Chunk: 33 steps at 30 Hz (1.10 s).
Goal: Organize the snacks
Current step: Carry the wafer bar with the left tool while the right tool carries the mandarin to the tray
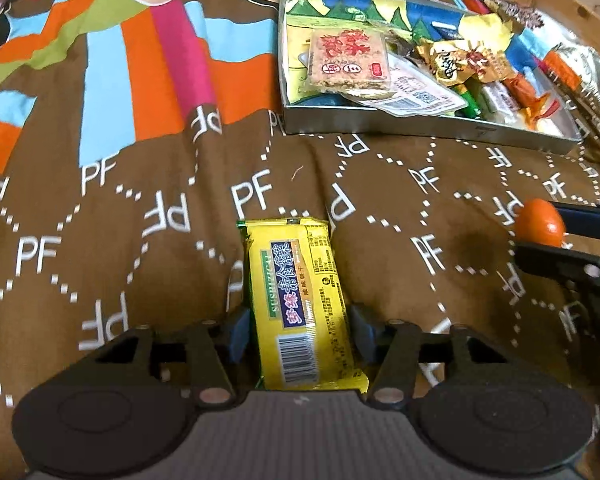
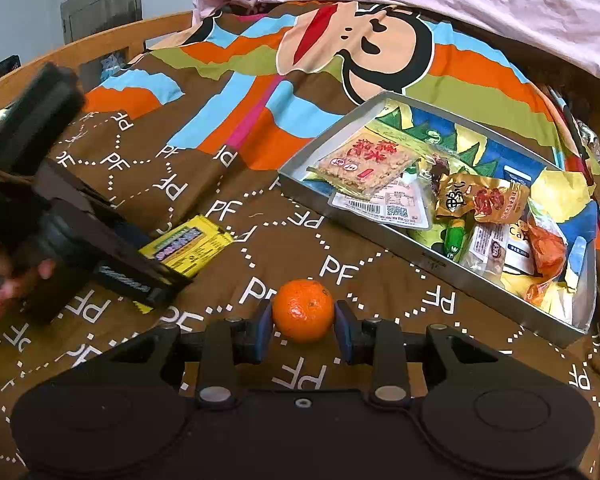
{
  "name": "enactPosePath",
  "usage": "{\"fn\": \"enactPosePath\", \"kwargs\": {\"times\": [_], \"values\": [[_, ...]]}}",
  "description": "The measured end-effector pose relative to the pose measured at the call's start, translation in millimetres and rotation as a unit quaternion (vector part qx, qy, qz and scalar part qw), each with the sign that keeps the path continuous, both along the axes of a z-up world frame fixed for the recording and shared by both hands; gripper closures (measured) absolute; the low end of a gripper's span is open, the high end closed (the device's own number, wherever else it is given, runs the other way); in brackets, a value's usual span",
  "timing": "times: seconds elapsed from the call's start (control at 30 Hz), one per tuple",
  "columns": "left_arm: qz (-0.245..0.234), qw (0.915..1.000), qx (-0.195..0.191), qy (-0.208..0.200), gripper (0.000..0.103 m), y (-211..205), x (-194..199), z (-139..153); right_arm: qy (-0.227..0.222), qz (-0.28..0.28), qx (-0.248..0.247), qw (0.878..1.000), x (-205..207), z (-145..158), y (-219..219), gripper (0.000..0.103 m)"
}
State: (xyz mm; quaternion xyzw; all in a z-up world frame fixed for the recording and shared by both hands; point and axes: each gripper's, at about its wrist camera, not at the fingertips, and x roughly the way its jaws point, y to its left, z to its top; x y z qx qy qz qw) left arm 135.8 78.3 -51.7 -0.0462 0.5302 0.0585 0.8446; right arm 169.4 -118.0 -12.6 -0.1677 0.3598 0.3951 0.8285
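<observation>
Rumpled quilt [image 1: 120, 208]; glossy packet [image 1: 300, 304], round orange [image 2: 303, 310].

Snack packet [image 1: 300, 304] lies on blanket [image 1: 140, 220], tin [image 1: 420, 126] behind it.

Yellow biscuit pack [image 1: 300, 308] lies flat on the brown bedspread, barcode end nearest the camera. Small orange mandarin [image 2: 303, 310] sits nearby. Metal tin [image 1: 420, 126] behind them holds assorted wrapped snacks.
</observation>
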Motion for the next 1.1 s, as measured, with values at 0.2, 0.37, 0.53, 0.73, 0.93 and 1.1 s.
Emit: {"fn": "enactPosePath", "kwargs": {"times": [0.2, 0.37, 0.53, 0.73, 0.93, 1.1], "values": [[0.015, 0.9997, -0.017, -0.008, 0.049, 4, -2, 4, -0.006, 0.000, 0.006, 1.000, -1, 3, -2, 0.068], [0.053, 0.9948, -0.081, -0.031, 0.049, 16, -16, 16, -0.013, -0.007, 0.011, 1.000, 3, 6, -2, 0.068], [0.044, 0.9931, -0.084, -0.069, 0.049, 17, -19, 31, -0.020, -0.012, 0.014, 1.000, 5, 9, 0, 0.068], [0.030, 0.9897, -0.084, -0.112, 0.049, 12, -10, 49, -0.027, -0.017, 0.021, 0.999, 13, 12, 2, 0.068], [0.022, 0.9867, -0.079, -0.140, 0.050, 4, 15, 58, -0.044, -0.037, 0.033, 0.998, 36, 16, 3, 0.068], [0.020, 0.9821, -0.068, -0.174, 0.050, 1, 47, 62, -0.056, -0.074, 0.043, 0.995, 67, 13, -1, 0.068]]}}
